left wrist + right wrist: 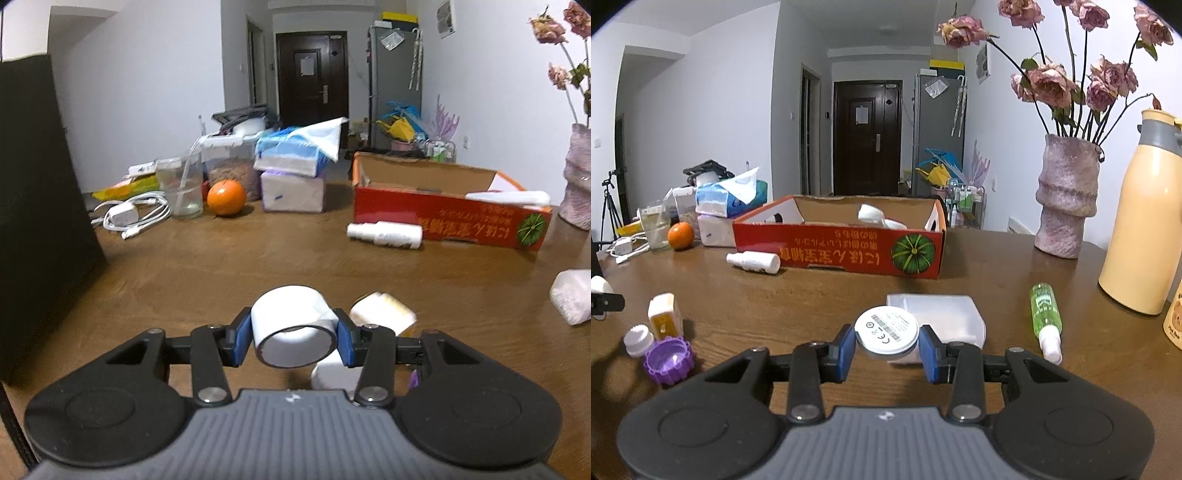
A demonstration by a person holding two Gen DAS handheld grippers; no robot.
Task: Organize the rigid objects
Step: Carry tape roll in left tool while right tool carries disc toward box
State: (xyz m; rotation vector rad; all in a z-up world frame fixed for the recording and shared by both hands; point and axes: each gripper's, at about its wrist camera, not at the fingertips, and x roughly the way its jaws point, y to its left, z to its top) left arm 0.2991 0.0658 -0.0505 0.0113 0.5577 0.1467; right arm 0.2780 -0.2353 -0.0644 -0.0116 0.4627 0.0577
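Note:
My left gripper [293,334] is shut on a white roll [291,314], its blue pads pressing both sides, and holds it above the brown table [221,266]. Below it lie a small white-and-yellow box [382,314] and a small white bottle [332,373]. My right gripper [886,341] is shut on a white round disc [886,328] with a barcode label, over a translucent plastic box [942,314]. Farther back stands an open red cardboard box [831,253], the same red cardboard box [443,218] showing in the left wrist view. A white spray bottle [753,261] lies in front of it.
A green spray bottle [1046,317], a cream flask [1141,221] and a pink vase [1065,206] stand to the right. A purple cap [668,360] lies at left. An orange [226,196], a glass [183,188], tissue packs [293,184] and a charger [125,214] crowd the far left.

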